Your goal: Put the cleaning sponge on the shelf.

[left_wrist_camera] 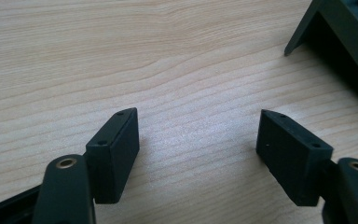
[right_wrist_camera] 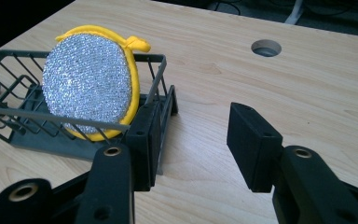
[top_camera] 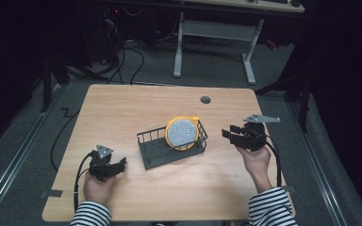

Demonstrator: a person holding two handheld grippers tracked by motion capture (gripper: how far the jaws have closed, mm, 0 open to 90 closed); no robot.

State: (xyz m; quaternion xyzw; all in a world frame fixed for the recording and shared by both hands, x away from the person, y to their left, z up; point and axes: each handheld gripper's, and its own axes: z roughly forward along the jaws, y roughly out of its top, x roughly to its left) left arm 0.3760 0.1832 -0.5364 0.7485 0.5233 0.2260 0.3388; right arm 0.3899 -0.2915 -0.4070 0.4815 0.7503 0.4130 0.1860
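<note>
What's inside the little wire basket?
A round silver scrubbing pad with a yellow rim stands on edge inside the wire basket. The basket floor behind the pad is hidden.

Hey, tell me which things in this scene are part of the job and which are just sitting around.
Part of the job:
- round scouring pad, silver face with a yellow rim, standing on edge in the basket
- dark wire basket
- right tongs, open, beside the basket
- left tongs, open, over bare wood

Just sitting around:
- round hole in the tabletop
- white-legged desk behind the table
</note>
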